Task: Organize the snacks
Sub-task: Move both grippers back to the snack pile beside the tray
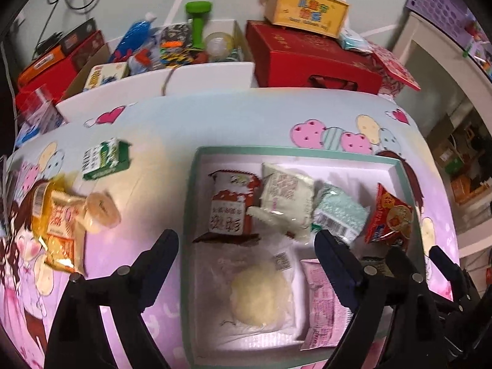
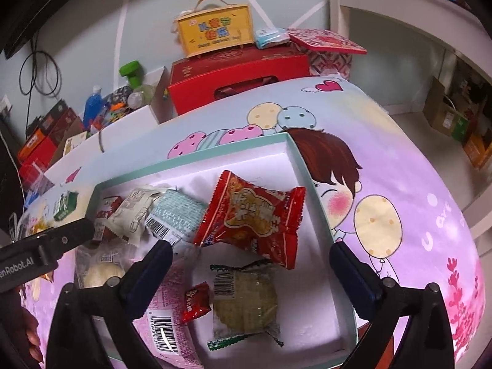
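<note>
A teal-rimmed white box [image 1: 196,156] [image 2: 301,160] lies on the cartoon tablecloth and holds several snack packets: a red-white packet [image 1: 230,206], a cream packet [image 1: 286,196], a mint packet [image 1: 338,212] [image 2: 178,212], a red packet [image 1: 389,218] [image 2: 255,218], a clear-wrapped pastry [image 1: 259,292], a pink packet [image 1: 323,301] [image 2: 172,316], a green cake [image 2: 244,301] and a small red candy [image 2: 196,303]. My left gripper [image 1: 247,243] is open and empty above the box. My right gripper [image 2: 250,255] is open and empty above the red packet. Outside, at left, lie a green carton [image 1: 104,158] [image 2: 64,204], orange packets [image 1: 58,227] and a round jelly cup [image 1: 101,212].
Behind the table stand a white bin of clutter [image 1: 172,46], a red gift box [image 1: 310,58] [image 2: 240,77] with a yellow carry box [image 1: 307,7] [image 2: 215,29] on it, and red-orange boxes [image 1: 46,67]. White shelving [image 2: 399,15] stands at right.
</note>
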Demonstrator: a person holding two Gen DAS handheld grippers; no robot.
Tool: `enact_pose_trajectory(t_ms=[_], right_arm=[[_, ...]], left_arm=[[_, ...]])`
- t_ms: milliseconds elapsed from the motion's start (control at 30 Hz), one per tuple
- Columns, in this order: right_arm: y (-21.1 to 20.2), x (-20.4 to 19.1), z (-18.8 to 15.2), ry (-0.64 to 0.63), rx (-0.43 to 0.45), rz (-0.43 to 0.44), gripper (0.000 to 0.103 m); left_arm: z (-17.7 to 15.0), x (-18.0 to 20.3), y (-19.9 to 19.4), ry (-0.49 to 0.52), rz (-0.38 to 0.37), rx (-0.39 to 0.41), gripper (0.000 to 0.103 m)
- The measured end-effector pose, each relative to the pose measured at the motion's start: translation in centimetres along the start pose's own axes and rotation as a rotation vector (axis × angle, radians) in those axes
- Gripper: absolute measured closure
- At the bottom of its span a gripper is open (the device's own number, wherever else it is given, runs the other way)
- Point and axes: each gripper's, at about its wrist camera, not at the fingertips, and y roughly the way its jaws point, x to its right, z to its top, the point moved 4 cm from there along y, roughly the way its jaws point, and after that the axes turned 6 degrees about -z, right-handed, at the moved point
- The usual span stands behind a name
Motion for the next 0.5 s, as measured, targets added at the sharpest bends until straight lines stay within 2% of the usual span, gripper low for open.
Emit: enact_pose_trajectory(t_ms=[100, 267, 500], right_arm=[[0.0, -0.6, -0.1, -0.021, 0.000, 0.003, 0.000], [-0.6, -1.3, 0.1, -0.059, 0.027, -0.009, 0.000], [-0.4, -1.6, 0.2, -0.030, 0.023, -0.020, 0.000]], left_arm=[[-0.4, -0.9, -0.2, -0.032, 0.020, 0.009, 0.004], [-0.6, -2.2, -0.2, -0.059, 0.017, 0.028, 0.004], [-0.6, -3.3, -0.1, -0.073, -0.018, 0.047, 0.004]])
